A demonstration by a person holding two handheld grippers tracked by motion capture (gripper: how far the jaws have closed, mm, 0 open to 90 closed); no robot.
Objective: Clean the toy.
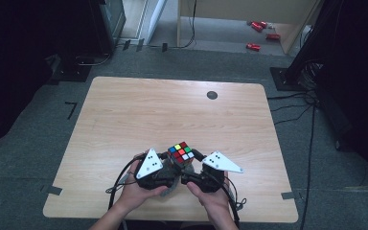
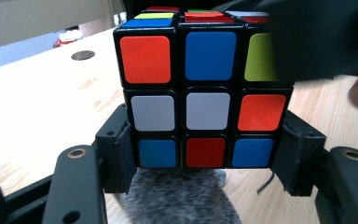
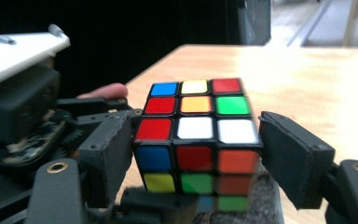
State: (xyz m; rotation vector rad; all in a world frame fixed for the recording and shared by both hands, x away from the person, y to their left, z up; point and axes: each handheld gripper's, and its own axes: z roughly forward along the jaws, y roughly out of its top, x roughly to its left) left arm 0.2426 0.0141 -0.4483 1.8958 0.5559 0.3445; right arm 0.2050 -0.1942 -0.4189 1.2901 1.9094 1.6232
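You have the cube [image 1: 181,153] held near the front edge of the table [image 1: 124,110], between both tools, over a grey fuzzy pad [image 2: 177,196]. Your left gripper [image 2: 205,158] is clamped on the cube's bottom layer, jaws pressed to both sides. Your right gripper [image 3: 196,140] brackets the upper layers, one jaw touching and the other seemingly a sliver off. Close the right jaws squarely on the top layer alone, keep the left grip steady, and twist level about the cube's vertical axis so no layer jams.
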